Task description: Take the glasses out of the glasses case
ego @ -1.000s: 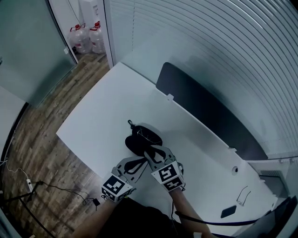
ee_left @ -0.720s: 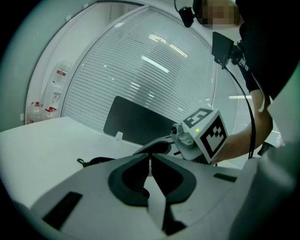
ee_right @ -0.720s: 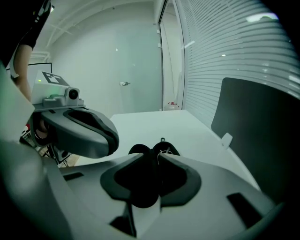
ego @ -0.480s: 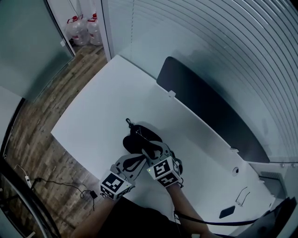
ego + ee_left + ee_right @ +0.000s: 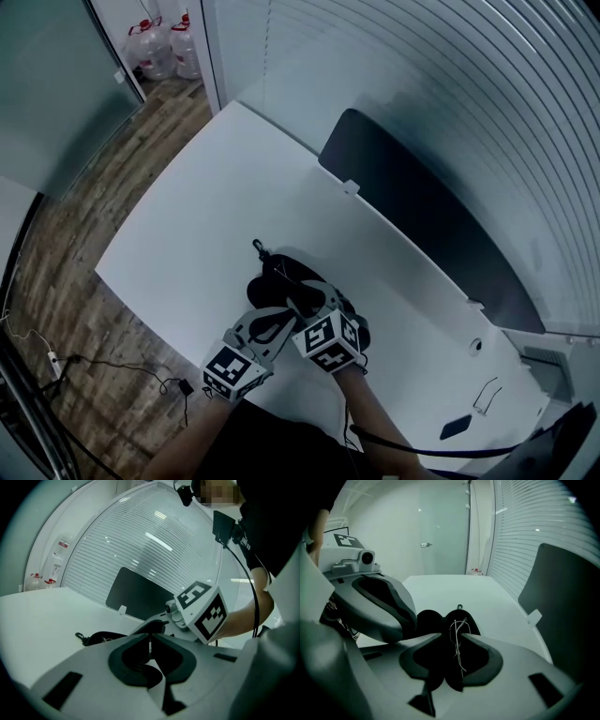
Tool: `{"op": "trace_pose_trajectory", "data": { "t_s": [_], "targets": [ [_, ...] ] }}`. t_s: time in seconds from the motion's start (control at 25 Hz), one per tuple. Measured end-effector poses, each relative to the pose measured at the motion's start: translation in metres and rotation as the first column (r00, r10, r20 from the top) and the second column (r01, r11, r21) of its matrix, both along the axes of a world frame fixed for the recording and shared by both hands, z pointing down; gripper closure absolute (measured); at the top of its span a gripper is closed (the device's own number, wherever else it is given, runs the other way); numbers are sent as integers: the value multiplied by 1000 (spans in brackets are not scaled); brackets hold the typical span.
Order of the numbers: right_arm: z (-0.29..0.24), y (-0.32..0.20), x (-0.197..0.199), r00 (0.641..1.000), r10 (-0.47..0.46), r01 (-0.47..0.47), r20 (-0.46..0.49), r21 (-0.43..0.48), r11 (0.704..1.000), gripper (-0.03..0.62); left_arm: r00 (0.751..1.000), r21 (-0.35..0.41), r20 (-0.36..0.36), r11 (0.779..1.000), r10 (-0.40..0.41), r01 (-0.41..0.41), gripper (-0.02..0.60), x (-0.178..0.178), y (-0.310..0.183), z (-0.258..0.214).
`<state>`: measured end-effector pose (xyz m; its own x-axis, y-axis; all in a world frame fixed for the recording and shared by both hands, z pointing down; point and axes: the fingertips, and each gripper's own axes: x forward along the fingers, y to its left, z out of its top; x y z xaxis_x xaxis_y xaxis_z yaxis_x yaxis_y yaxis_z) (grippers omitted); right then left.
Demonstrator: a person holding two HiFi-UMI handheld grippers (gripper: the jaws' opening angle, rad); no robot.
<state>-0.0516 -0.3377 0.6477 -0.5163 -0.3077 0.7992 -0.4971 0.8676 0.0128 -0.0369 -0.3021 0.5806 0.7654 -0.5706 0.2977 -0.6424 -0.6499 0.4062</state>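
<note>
The black glasses case (image 5: pixel 281 279) lies open on the white table (image 5: pixel 187 225), a small clip at its far end. Thin wire glasses (image 5: pixel 458 641) stand upright in it. My right gripper (image 5: pixel 306 298) points steeply down into the case. Its jaws (image 5: pixel 451 637) are opening, with the glasses between them and a gap on the left side. My left gripper (image 5: pixel 274 317) comes in low from the left, jaws shut (image 5: pixel 150 637), its tips by the case's near half (image 5: pixel 427 620). I see nothing between them. The case (image 5: pixel 101 637) shows just beyond its jaws.
A dark panel (image 5: pixel 422 225) leans on the slatted wall behind the table. Near the right corner lie a dark phone (image 5: pixel 457 427), a wire item (image 5: pixel 487 394) and a small white disc (image 5: pixel 475 345). The table's left edge (image 5: pixel 127 286) drops to wooden floor with cables.
Both grippers have sunk a little toward the case. The right one has tipped more steeply down over the glasses.
</note>
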Motion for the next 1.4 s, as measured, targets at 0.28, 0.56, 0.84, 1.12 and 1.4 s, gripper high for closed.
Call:
{"op": "trace_pose_trajectory", "data": {
  "t_s": [0.28, 0.56, 0.84, 1.12, 1.4],
  "targets": [
    [11, -6, 4, 999, -17, 16, -47, -24, 1000, 476, 1000, -20, -19, 1000, -5, 5, 571, 1, -5, 8],
    [18, -10, 5, 994, -48, 43, -98, -54, 998, 476, 999, -33, -29, 999, -14, 13, 571, -1, -6, 13],
    [27, -8, 10, 989, -69, 57, -128, -90, 994, 476, 999, -43, -40, 999, -22, 20, 571, -1, -5, 16],
    [29, -14, 13, 982, -91, 79, -166, -79, 994, 476, 999, -52, -48, 998, -26, 23, 571, 2, -3, 18],
    [37, -10, 13, 973, -127, 110, -191, -97, 989, 484, 998, -58, -51, 998, -32, 29, 571, 3, -1, 20]
  ]
}}
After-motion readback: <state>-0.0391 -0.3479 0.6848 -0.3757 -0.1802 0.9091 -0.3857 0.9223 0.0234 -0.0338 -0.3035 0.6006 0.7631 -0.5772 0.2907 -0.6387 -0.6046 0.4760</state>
